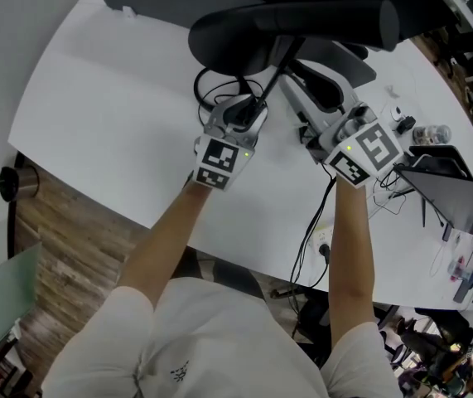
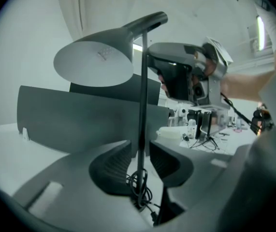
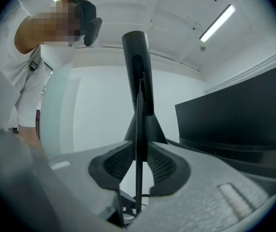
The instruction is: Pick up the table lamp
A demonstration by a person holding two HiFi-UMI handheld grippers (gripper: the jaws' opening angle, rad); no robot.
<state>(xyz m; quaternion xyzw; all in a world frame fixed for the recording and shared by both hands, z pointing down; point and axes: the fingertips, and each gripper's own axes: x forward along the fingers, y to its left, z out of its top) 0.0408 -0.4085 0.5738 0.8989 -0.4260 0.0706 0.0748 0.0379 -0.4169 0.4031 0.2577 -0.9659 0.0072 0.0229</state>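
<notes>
The left gripper [image 2: 140, 154] is standing open astride the thin black metal stem [image 2: 142, 100] of the dark grey cone-shaded table lamp [image 2: 96, 57], pads clear of it. The right gripper [image 3: 138, 164] is straddling that stem from its other side, jaws likewise apart and gripping nothing. The lamp is standing upright on the round white table [image 1: 112, 114].

Bare left forearm [image 1: 166, 235] and right forearm [image 1: 350, 247] reach forward. The grey left gripper [image 1: 238, 113] holds its fingers [image 2: 113, 166] apart around the black table lamp's thin stem [image 2: 141, 105]. The right gripper [image 1: 315, 135], held level, flanks the stem with fingers [image 3: 164, 166] narrowly apart.
</notes>
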